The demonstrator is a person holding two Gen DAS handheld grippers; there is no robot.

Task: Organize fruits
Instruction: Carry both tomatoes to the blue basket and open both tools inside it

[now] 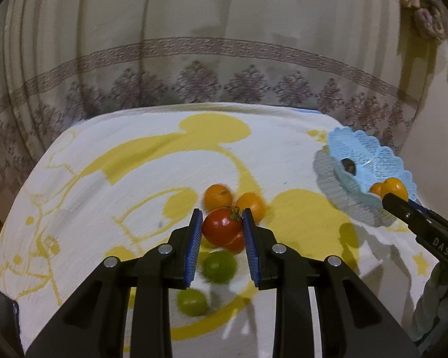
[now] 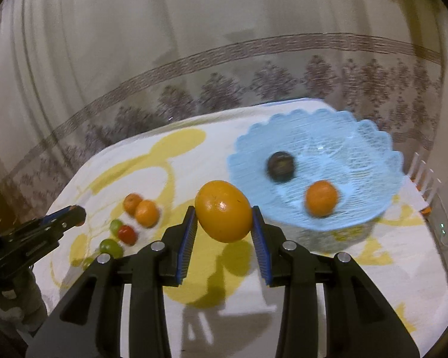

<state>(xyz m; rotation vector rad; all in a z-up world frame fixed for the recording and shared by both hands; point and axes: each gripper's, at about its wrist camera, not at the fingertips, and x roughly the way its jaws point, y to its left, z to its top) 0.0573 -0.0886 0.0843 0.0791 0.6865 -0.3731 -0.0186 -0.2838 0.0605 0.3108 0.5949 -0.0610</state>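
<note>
Yellow-printed tablecloth (image 1: 134,161) underlies soft red tomato (image 1: 224,228), clamped across its middle by left gripper (image 1: 221,226), while right gripper (image 2: 224,217) grasps firm, smooth orange (image 2: 223,210) near basket (image 2: 358,137).

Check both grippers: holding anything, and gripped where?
Left gripper holds the red tomato by its sides. Right gripper pinches the large orange fruit across its lower sides, lifted beside the blue basket.
</note>
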